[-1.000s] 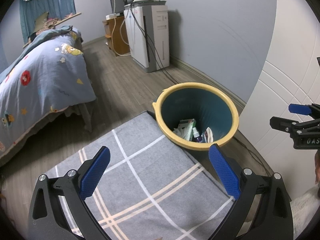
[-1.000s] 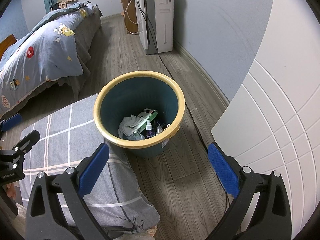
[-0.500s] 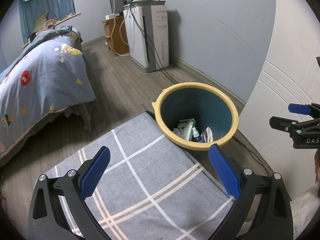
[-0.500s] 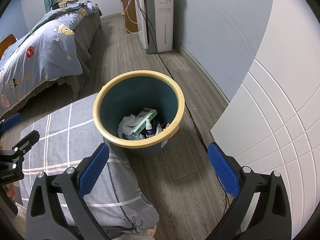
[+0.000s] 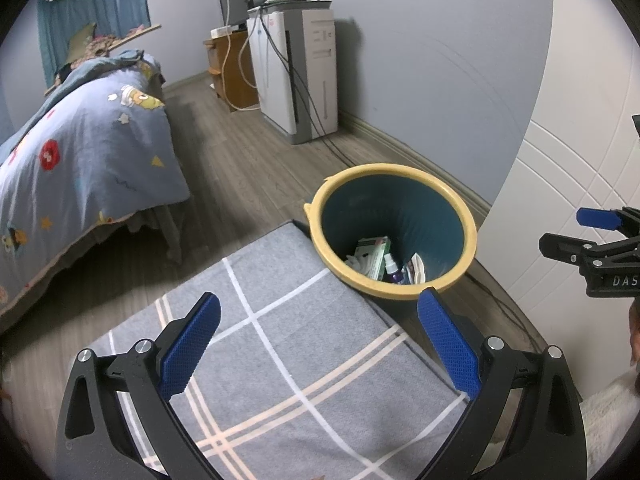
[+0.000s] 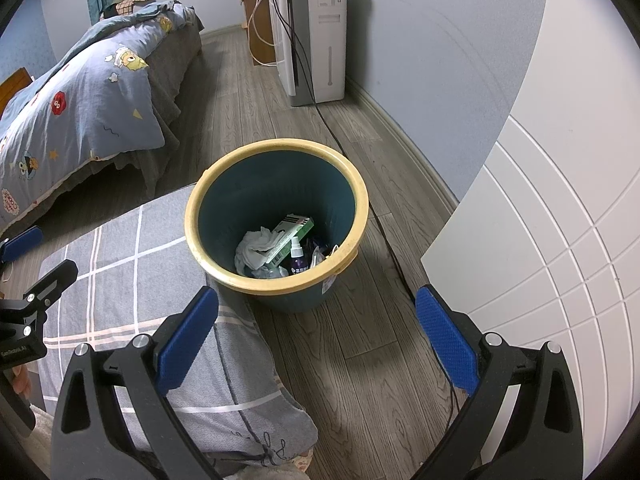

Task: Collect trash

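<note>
Both the left gripper (image 5: 319, 342) and right gripper (image 6: 317, 334) are held wide open and empty. Trash (image 6: 280, 246) lies in the bin (image 6: 276, 288) ahead; collecting seems done, and withdrawal is called for.

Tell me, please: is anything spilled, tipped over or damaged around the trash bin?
Nothing stands out. The bin stands upright on the wooden floor, with the tissue, green box and small spray bottle all inside it. Both grippers, left and right, are open and empty.
</note>
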